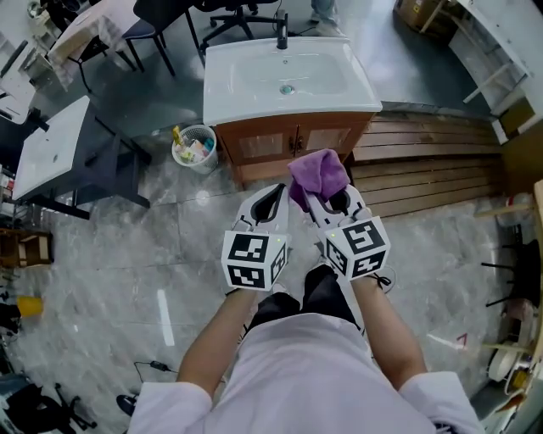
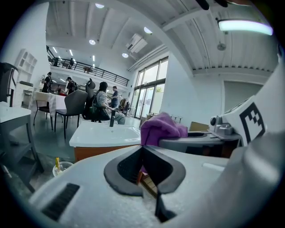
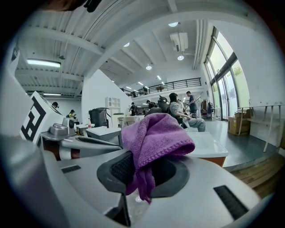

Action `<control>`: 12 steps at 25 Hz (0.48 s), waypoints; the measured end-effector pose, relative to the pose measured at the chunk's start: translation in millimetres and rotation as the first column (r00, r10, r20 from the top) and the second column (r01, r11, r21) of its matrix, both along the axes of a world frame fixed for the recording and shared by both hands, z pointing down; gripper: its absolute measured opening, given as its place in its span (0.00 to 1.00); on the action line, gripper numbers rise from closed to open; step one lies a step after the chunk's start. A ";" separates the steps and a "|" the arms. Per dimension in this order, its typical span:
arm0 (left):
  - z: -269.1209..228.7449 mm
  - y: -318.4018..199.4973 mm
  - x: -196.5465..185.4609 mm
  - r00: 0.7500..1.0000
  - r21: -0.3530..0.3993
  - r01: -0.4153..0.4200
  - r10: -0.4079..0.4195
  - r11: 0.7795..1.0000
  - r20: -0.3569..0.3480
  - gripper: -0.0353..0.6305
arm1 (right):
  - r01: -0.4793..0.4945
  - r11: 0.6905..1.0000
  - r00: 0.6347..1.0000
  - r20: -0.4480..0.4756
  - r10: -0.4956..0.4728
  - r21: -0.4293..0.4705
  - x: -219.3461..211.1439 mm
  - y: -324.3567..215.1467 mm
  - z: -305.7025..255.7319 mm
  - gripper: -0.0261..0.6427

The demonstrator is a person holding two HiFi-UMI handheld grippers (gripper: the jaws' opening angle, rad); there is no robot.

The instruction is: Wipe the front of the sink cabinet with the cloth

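A purple cloth [image 1: 316, 175] is bunched in my right gripper [image 1: 324, 202], whose jaws are shut on it; in the right gripper view the cloth [image 3: 153, 142] drapes over the closed jaws. My left gripper [image 1: 270, 203] is beside it, shut with nothing held; its jaws [image 2: 143, 165] meet in the left gripper view, where the cloth [image 2: 161, 129] shows to the right. The sink cabinet [image 1: 293, 142] has a brown wooden front with two doors under a white basin [image 1: 284, 78]. It stands just ahead of both grippers, which hover short of it.
A small wire bin [image 1: 195, 148] with bottles stands left of the cabinet. Wooden slats [image 1: 428, 165] lie to its right. A white table [image 1: 47, 144] and dark chairs [image 1: 153, 25] are at the left and back. The floor is grey marble.
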State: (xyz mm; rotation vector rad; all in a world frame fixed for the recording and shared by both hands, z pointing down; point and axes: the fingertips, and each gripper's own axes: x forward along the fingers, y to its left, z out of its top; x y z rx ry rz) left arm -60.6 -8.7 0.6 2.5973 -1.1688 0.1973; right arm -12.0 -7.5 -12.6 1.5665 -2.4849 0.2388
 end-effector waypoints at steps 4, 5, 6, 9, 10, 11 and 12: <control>-6.5 10.2 7.1 1.000 0.006 -0.020 0.020 1.000 -0.001 0.06 | -0.002 1.000 1.000 0.001 0.002 0.011 -1.0 9.5 -5.3 0.15; -8.0 11.5 8.5 1.000 0.009 -0.022 0.022 1.000 0.000 0.06 | -0.002 1.000 1.000 0.001 0.002 0.014 -1.2 11.0 -6.3 0.15; -9.4 12.7 9.6 1.000 0.015 -0.024 0.024 1.000 0.003 0.06 | -0.003 1.000 1.000 0.001 0.003 0.017 -1.3 12.5 -7.0 0.15; -12.4 13.5 11.2 1.000 0.031 -0.027 0.027 0.999 0.016 0.06 | -0.008 1.000 1.000 0.003 0.008 0.026 -0.6 14.8 -9.3 0.15; -12.8 12.6 11.2 1.000 0.032 -0.026 0.026 0.999 0.016 0.06 | -0.010 1.000 1.000 0.002 0.010 0.028 -0.3 14.8 -9.6 0.15; -12.9 11.8 11.2 1.000 0.031 -0.025 0.025 0.999 0.015 0.06 | -0.011 1.000 1.000 0.000 0.011 0.028 -0.3 14.8 -9.5 0.15; -12.8 11.3 11.2 1.000 0.030 -0.025 0.024 0.999 0.013 0.06 | -0.010 1.000 1.000 -0.002 0.010 0.028 -0.4 14.9 -9.3 0.15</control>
